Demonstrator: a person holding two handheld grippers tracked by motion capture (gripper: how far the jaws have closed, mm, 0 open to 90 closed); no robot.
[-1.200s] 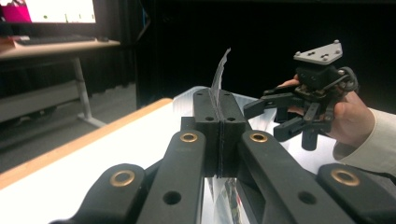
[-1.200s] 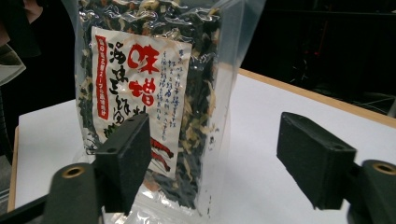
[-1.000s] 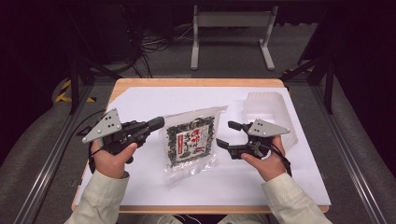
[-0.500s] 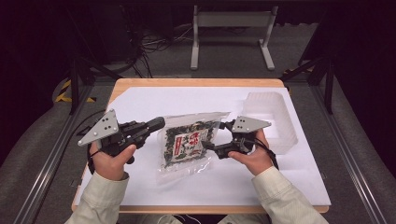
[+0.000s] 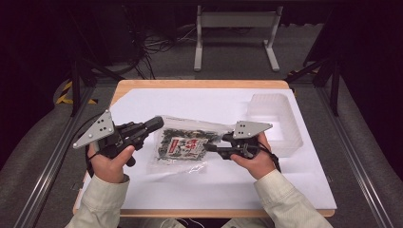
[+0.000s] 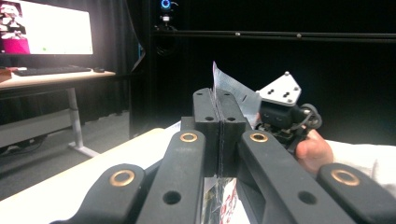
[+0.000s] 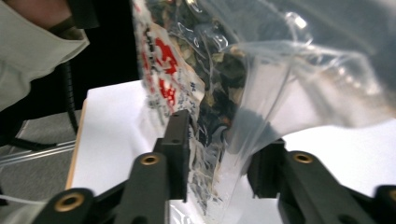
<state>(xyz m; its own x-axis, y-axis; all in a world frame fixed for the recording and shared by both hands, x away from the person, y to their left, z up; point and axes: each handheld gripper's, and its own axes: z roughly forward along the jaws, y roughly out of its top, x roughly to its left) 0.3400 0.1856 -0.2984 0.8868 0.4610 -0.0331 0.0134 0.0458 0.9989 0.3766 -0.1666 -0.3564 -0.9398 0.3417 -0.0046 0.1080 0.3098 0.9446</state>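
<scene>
Dark room w/ cables behind wooden surface (image 5: 199, 84), white sheet (image 5: 214, 187) over it; snack bag (image 5: 183, 145) mid-sheet, left claw (image 5: 159, 124) clamped shut on its edge, right claw (image 5: 211, 148) just closing around it, clear tray (image 5: 285, 135) right of bag.

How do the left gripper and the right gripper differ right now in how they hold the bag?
The left gripper is shut tight on the bag's edge; the right gripper has just been closing, with the bag between its jaws and a gap still visible. The left grips the bag's left side, the right its right side. Both lift it off the table.
</scene>
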